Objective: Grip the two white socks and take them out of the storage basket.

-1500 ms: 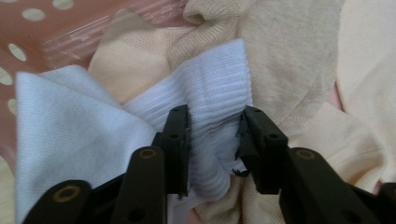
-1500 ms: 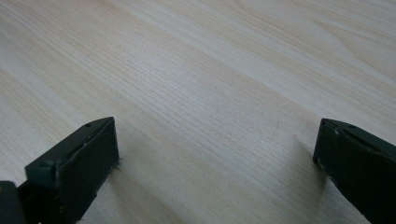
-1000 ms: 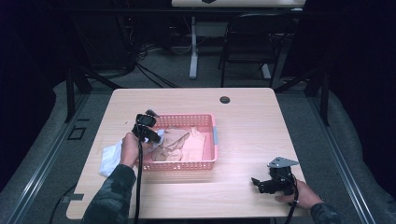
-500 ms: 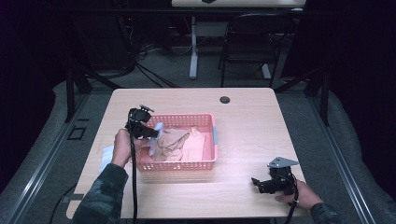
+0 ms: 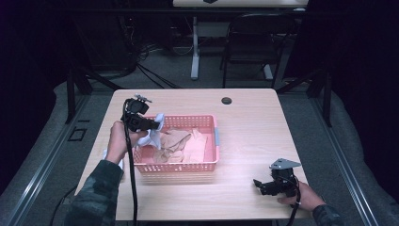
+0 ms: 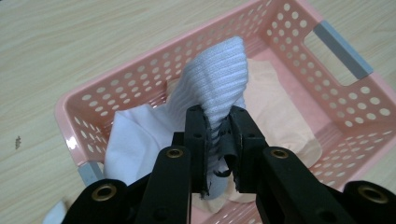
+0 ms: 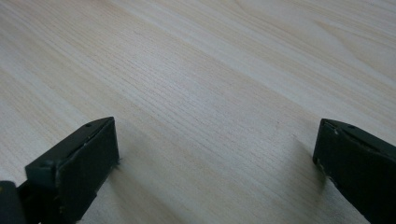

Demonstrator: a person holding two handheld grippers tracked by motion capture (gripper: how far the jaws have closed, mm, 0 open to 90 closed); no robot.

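Your left hand-held gripper (image 6: 218, 135) is pinched tight on the white ribbed cloth (image 6: 217, 86), hanging it right over the pink basket (image 6: 299, 42) below so it'll drop in. Right hand-held gripper (image 7: 215, 158) sits wide open, empty, parked on the bench (image 7: 210, 70).

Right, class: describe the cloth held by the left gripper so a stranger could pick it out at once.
Find the pink perforated basket on the wooden table. At its left end the left gripper pinches a white ribbed cloth, lifted over the rim. Its ridged knit sets it apart from the beige cloths lying inside.
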